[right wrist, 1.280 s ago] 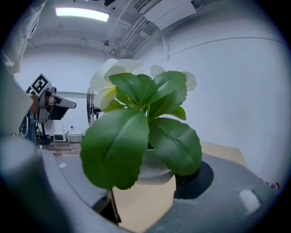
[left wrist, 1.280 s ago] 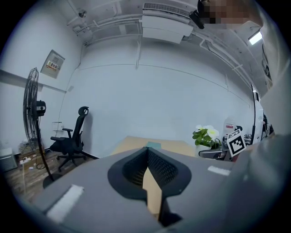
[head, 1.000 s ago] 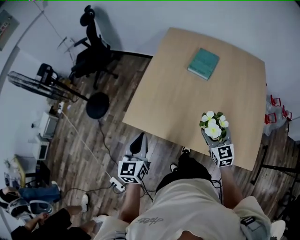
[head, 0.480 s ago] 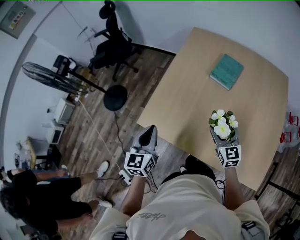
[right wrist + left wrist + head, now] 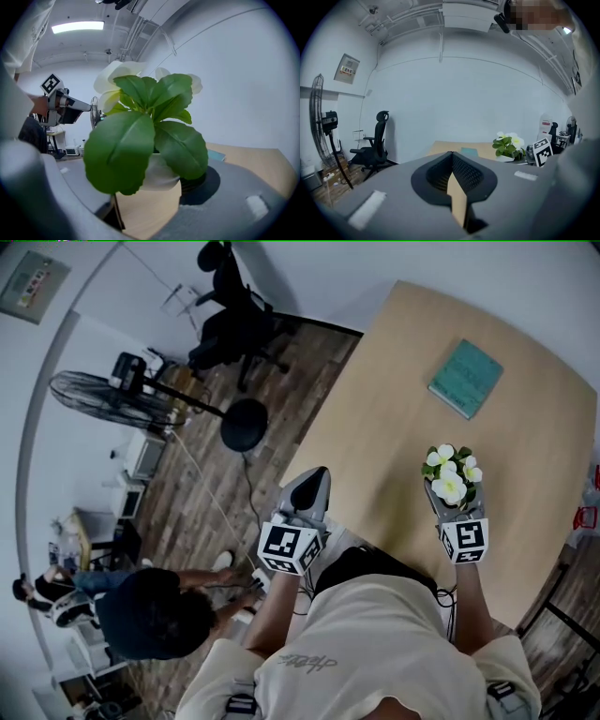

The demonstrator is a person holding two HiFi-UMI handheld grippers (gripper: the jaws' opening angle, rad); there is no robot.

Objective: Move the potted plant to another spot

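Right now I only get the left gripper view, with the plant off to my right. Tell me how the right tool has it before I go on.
Observer: The right tool has its jaws closed on the white pot of the plant, which stands upright.
Operator: Give me where my left tool is against the table.
Observer: From the head view, the left tool lines up with the table's near-left corner.
Operator: Report anyone nearby.
Observer: A person is low on the floor to your left, outside your view.
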